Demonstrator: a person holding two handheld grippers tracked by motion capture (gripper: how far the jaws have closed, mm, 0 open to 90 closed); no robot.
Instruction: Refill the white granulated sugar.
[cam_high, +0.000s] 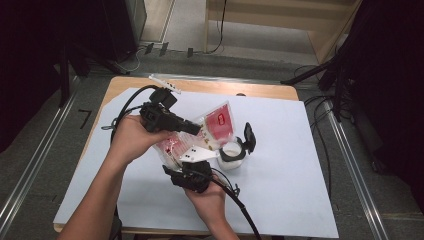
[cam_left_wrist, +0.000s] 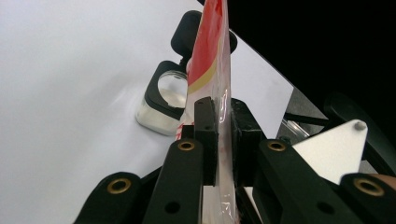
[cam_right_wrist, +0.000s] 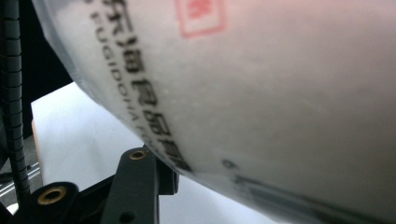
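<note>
White matte sheet (cam_high: 280, 150); left tool (cam_left_wrist: 223, 122) pinches glossy crinkled pouch (cam_left_wrist: 212, 56).

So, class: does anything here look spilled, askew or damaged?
Nothing looks spilled or damaged. The red-and-white bag is held tilted above the open jar, pinched in the left hand-held gripper. The jar stands upright, its lid flipped back.

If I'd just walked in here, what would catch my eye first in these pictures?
Most likely the red-and-clear plastic pouch held up over the middle of the white table sheet, its edge pinched between the jaws of the left gripper. Just right of it stands a small glass jar with its black lid flipped open. The right gripper comes at the pouch from below.
</note>
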